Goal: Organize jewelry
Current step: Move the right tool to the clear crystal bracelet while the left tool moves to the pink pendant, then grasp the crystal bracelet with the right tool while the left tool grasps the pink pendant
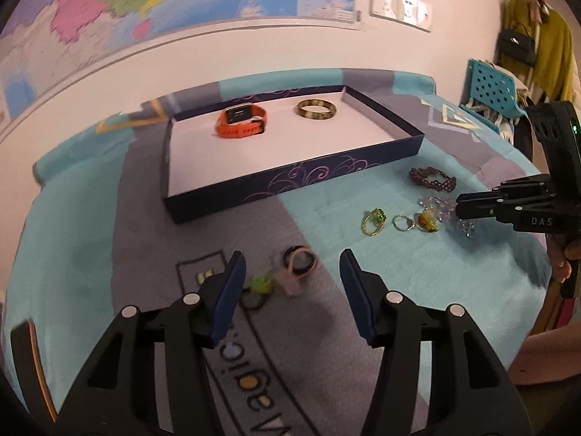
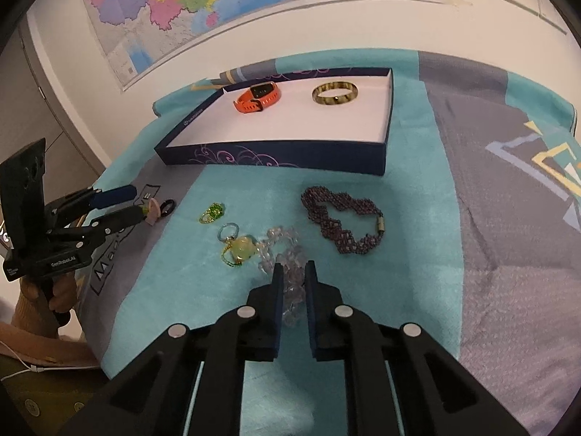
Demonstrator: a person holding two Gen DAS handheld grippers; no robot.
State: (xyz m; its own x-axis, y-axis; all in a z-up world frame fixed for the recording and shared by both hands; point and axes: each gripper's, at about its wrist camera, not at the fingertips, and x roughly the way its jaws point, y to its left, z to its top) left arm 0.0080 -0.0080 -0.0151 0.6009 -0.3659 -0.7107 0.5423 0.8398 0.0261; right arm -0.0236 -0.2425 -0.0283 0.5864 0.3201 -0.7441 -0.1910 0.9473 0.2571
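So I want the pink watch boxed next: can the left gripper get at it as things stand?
Probably yes. The left gripper has its jaws open on either side of the pink watch, with only a small green charm lying beside it on the cloth. The right gripper is off at the clear bracelet.

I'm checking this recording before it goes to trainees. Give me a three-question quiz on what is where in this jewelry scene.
1. True or false: the orange watch and the amber bangle already lie inside the box.
2. Which piece sits between the fingers of the right gripper? A) the purple beaded bracelet B) the clear crystal bracelet C) the green ring
3. Fill in: the left gripper has its fingers either side of a pink ____ on the blanket.

Key
1. True
2. B
3. watch
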